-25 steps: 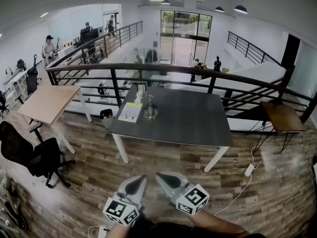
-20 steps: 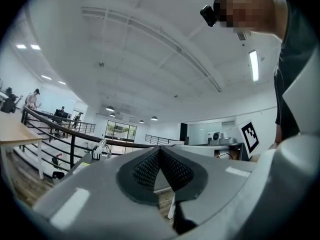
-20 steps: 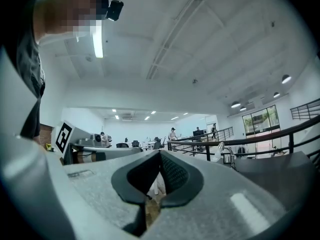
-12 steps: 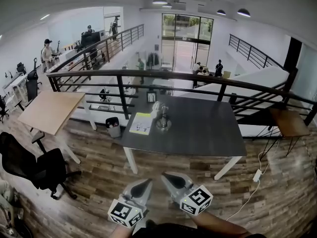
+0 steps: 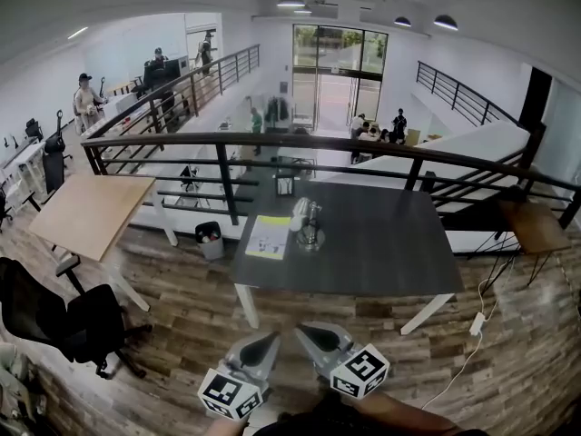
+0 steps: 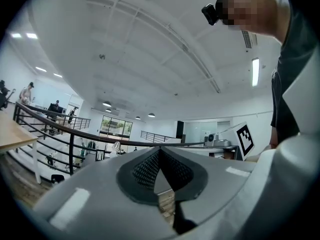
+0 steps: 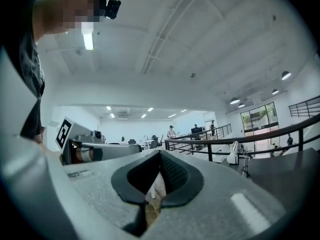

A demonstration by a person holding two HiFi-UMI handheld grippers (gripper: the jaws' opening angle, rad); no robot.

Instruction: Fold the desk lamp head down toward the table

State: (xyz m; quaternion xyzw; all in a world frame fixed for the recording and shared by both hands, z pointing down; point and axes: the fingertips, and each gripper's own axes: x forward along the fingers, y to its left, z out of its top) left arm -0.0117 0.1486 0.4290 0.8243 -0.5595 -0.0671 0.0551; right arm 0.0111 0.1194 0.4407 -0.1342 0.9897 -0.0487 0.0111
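At the far left of the dark desk (image 5: 381, 243), the desk lamp (image 5: 309, 221) stands on its round base with its pale head raised above the desktop. A yellow sheet of paper (image 5: 270, 238) lies just beside it on its left. A small dark lantern-like object (image 5: 285, 184) sits behind them near the desk's back edge, in front of the black railing (image 5: 363, 143).

Both grippers hang low in the head view over the wooden floor (image 5: 182, 307), well apart from the desk and lamp. The left gripper (image 5: 270, 339) has its fingers (image 6: 145, 166) pressed together at the tips with nothing between them. The right gripper (image 5: 302, 331) is likewise closed and empty, its fingers (image 7: 175, 174) meeting at the tip. In the right gripper view the lamp's white head (image 7: 234, 153) shows off to the right above the desktop.

A black office chair (image 5: 64, 321) and a light wooden table (image 5: 86, 212) stand off to the left.
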